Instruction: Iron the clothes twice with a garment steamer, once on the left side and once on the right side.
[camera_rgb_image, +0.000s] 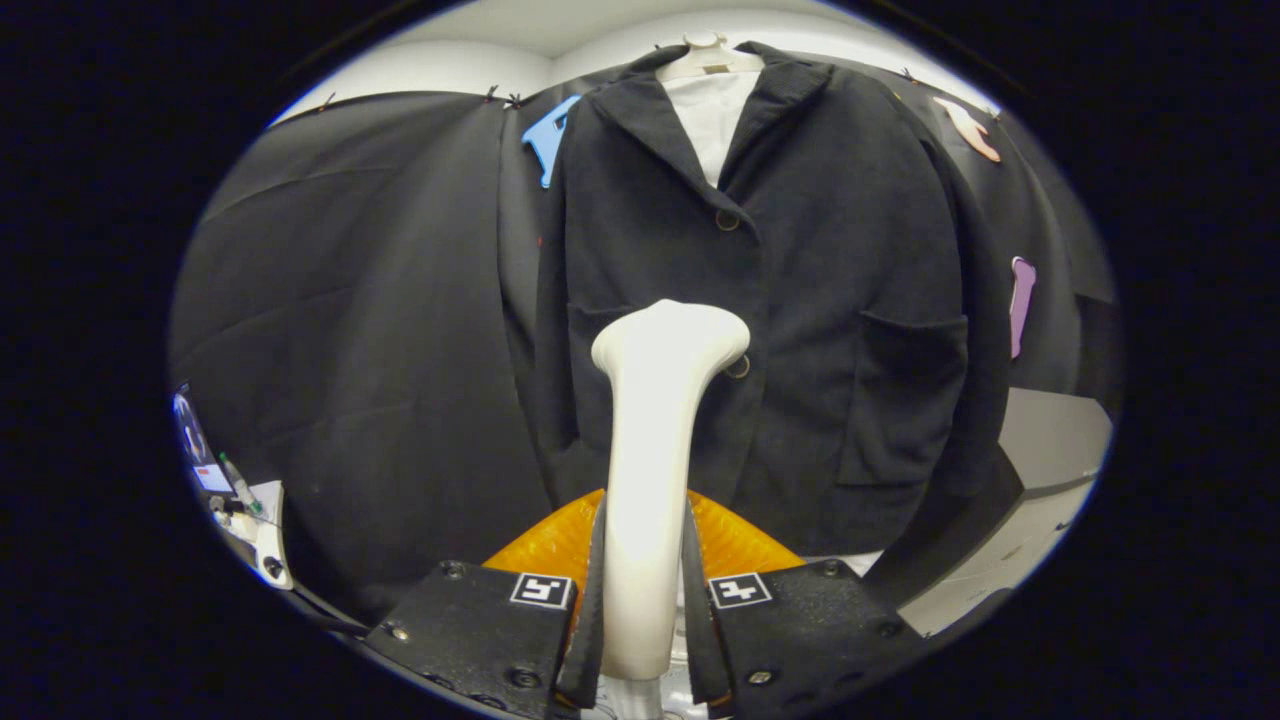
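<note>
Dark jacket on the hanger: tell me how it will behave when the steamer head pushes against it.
The jacket hangs free from a hanger, so it will probably swing back and fold rather than resist. Its cloth looks thick, so it may drape stiffly. The steamer, clamped between the gripper fingers, looks rigid.

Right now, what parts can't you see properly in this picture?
- Gripper view: the claw, shut on the cream plastic garment steamer, hides the bottom of its handle.
- The steamer's head covers part of the dark corduroy jacket, so contact cannot be told.
- The white hanger is cut off above.
- The small objects on the white stand are too small.
</note>
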